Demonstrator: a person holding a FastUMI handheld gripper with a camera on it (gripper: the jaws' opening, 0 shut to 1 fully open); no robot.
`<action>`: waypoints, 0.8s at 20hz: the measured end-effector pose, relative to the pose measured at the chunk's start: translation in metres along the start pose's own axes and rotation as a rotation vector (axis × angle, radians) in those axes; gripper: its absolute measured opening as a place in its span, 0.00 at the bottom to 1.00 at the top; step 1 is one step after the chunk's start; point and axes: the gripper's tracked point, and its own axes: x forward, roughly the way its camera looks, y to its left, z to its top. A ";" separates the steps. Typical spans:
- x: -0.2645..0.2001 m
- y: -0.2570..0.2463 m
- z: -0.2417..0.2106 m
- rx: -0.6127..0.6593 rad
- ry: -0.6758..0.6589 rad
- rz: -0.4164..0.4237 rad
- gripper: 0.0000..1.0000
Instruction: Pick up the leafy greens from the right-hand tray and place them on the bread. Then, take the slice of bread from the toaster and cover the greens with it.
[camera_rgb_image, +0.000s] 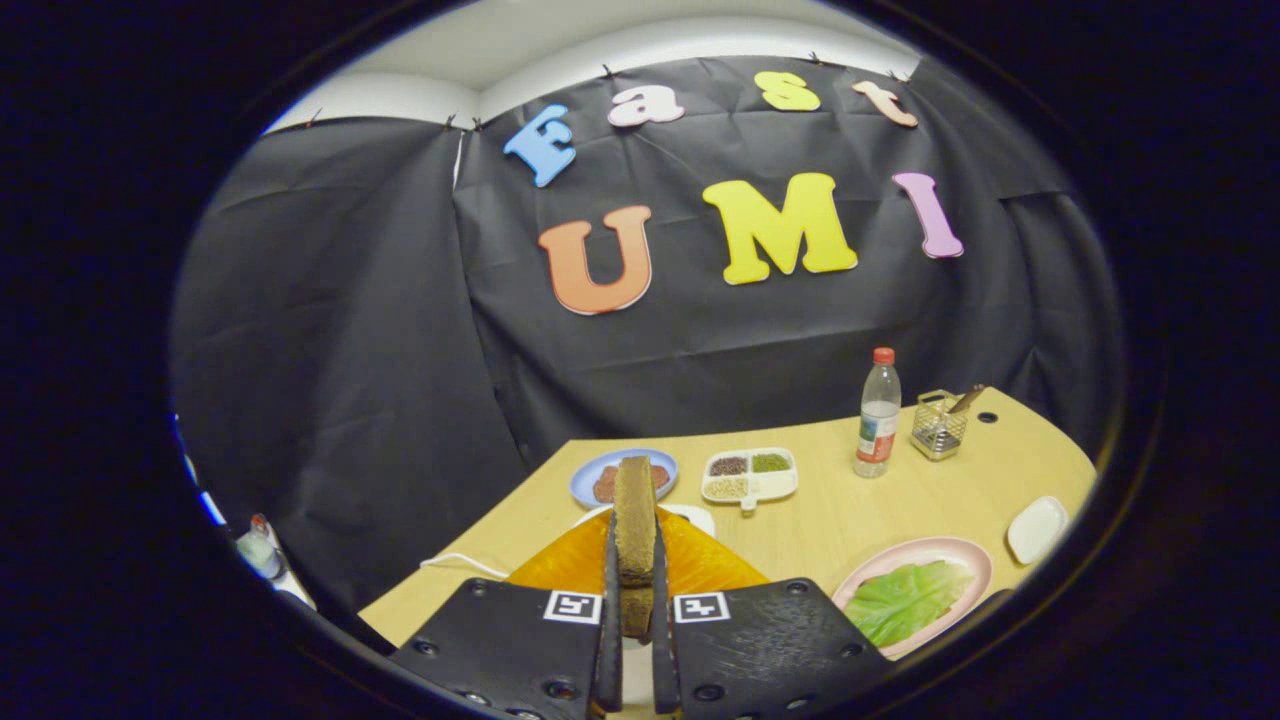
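Clamping the slice of bread (635, 540) edge-on, your gripper (634, 610) is pressing both fingers against its flat faces, so the slice is standing upright between them and rising beyond the tips. You are holding it over the orange toaster (700, 565), which is sitting just ahead of the fingers on the wooden table (830, 520). Off to the right of the fingers, the leafy greens (905, 600) are lying on a pink plate (968, 556); whether bread is lying under them, you cannot tell. Beyond the toaster, a blue plate (590, 475) is carrying something brown, and a white divided dish (750, 475) of grains is sitting beside it. Farther right, a plastic bottle (878, 415) is standing near a wire basket (938, 425), and a small white dish (1036, 528) is resting near the table's edge
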 end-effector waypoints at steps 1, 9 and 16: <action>-0.011 -0.003 0.016 0.017 -0.030 0.017 0.12; -0.075 -0.089 0.073 0.054 -0.170 -0.042 0.11; -0.100 -0.178 0.073 0.045 -0.208 -0.155 0.11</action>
